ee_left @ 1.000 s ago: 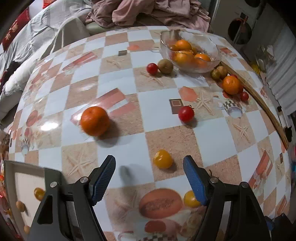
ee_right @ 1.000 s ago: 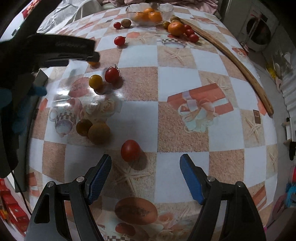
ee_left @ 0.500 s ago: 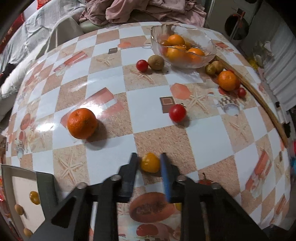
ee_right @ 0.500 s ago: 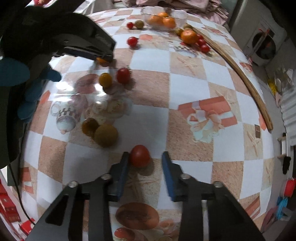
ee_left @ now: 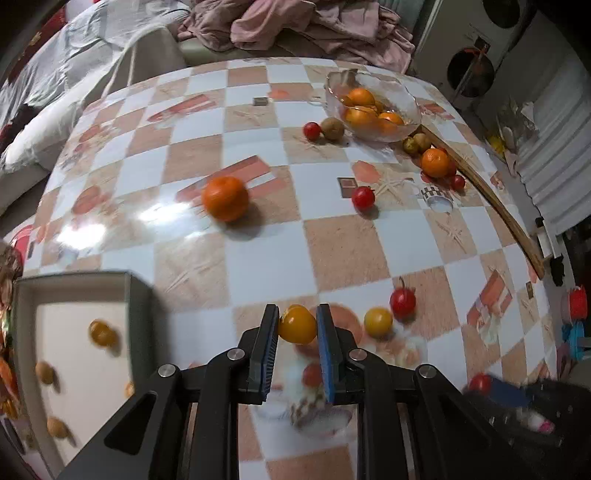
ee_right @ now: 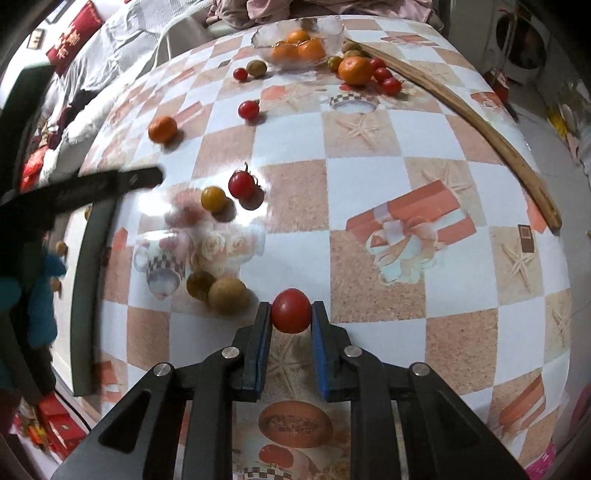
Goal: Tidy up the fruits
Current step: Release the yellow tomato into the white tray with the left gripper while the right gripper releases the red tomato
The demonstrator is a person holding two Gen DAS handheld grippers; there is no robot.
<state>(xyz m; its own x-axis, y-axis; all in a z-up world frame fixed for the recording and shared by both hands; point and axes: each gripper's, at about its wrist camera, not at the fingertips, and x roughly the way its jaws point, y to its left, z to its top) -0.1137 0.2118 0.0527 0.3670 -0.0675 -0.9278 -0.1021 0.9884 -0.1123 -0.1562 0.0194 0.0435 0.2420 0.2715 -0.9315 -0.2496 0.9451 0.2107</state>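
Note:
My left gripper [ee_left: 297,326] is shut on a yellow cherry tomato [ee_left: 297,325] and holds it above the table, just right of a grey tray [ee_left: 137,291] that holds several small fruits. My right gripper [ee_right: 291,314] is shut on a red cherry tomato [ee_right: 291,311], held above the checkered tablecloth. A glass bowl [ee_left: 406,96] of oranges stands at the far side. Loose on the table lie an orange [ee_left: 225,197], another yellow tomato [ee_left: 378,322] and red tomatoes [ee_left: 402,301].
Two brown fruits [ee_right: 227,295] lie left of the right gripper. A long wooden stick [ee_right: 469,114] lies along the table's right edge. An orange [ee_right: 355,70] and small tomatoes sit near the bowl [ee_right: 332,27]. The left gripper's arm [ee_right: 85,190] crosses the tray's side.
Both grippers have lifted their tomatoes off the table. The left one has swung left toward the tray with the yellow tomato. A second ago both were open.

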